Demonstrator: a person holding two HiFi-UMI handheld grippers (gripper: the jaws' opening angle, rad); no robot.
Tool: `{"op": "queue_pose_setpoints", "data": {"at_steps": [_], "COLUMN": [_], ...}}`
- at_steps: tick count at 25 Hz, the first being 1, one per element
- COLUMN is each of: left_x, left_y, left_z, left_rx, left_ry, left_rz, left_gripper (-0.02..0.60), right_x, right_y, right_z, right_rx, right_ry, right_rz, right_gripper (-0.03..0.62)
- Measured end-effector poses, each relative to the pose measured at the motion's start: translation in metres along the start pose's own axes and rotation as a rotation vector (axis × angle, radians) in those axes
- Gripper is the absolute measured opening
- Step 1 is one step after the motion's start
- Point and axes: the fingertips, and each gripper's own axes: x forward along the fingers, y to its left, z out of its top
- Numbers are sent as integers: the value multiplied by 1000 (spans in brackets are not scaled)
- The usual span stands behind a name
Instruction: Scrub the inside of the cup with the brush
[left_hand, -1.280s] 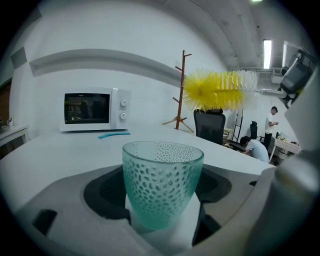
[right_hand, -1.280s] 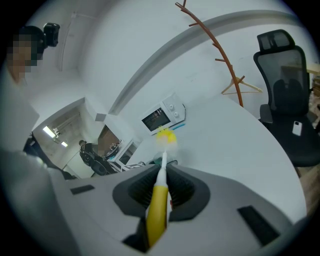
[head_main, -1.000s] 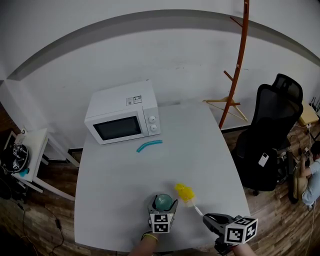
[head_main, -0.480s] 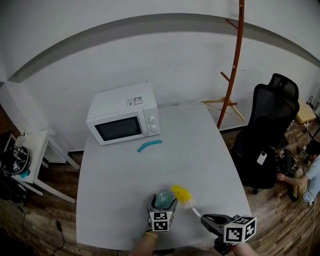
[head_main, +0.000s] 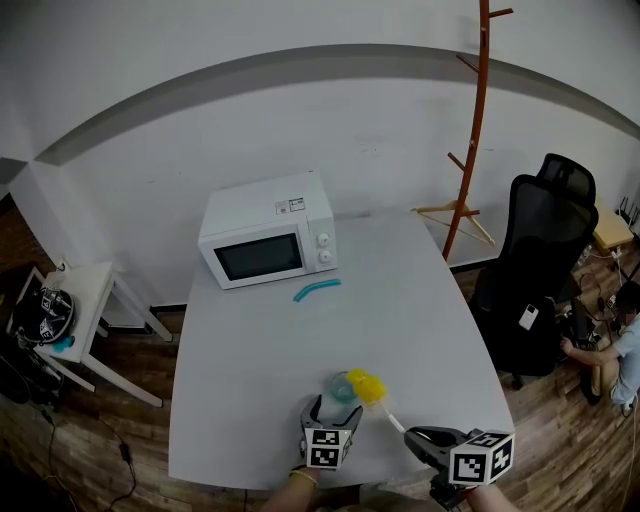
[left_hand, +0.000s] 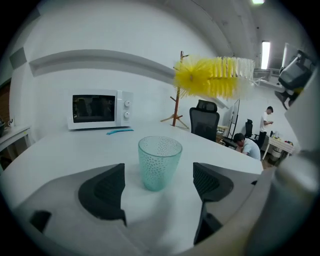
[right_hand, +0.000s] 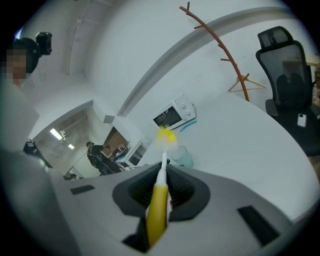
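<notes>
A clear teal dotted cup (left_hand: 159, 162) stands upright on the white table (head_main: 420, 300), just beyond the tips of my left gripper (left_hand: 158, 176), whose jaws are wide apart and touch nothing. In the head view the cup (head_main: 342, 386) sits ahead of the left gripper (head_main: 330, 408). My right gripper (right_hand: 161, 186) is shut on the yellow handle of the brush (right_hand: 157, 212). Its yellow bristle head (left_hand: 210, 76) hangs in the air above the cup's right side; in the head view the head (head_main: 367, 386) overlaps the cup's right rim. The right gripper (head_main: 418, 437) is near the table's front edge.
A white microwave (head_main: 270, 243) stands at the table's back left, with a curved blue piece (head_main: 317, 290) lying in front of it. A wooden coat rack (head_main: 478, 130) and a black office chair (head_main: 540, 260) stand to the right. A small side table (head_main: 85, 290) is to the left.
The left gripper has let go of the cup and drawn back, leaving it standing on the table. The brush head has shifted left over the cup's rim.
</notes>
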Motion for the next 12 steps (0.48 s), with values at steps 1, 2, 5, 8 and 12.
{"op": "queue_pose_setpoints", "data": {"at_steps": [1,2,5,8,12], "left_x": [-9,-19,-54,-90,-142], "left_y": [-4,-9,-20,-31,-39], "left_z": [2,5,13,19,21], "left_rx": [9,15,17,15,66], "left_ry": [-3,-9,-43,-71,-95], "left_rz": [-21,-41,-89,-163,-199], "left_gripper": [417,417,414,414,370], "right_x": [-1,-1,-4,-6,-9], "right_y": [5,11,24,37,55], "right_z": [-3,-7,-20,-36,-57], "right_rx": [-5,-11,-29,-35,-51], "right_ry": [-4,-8,-25,-42,-70], "right_rz": [-1,-3,-20,-37,-67], "right_gripper": [48,48,49,48,48]}}
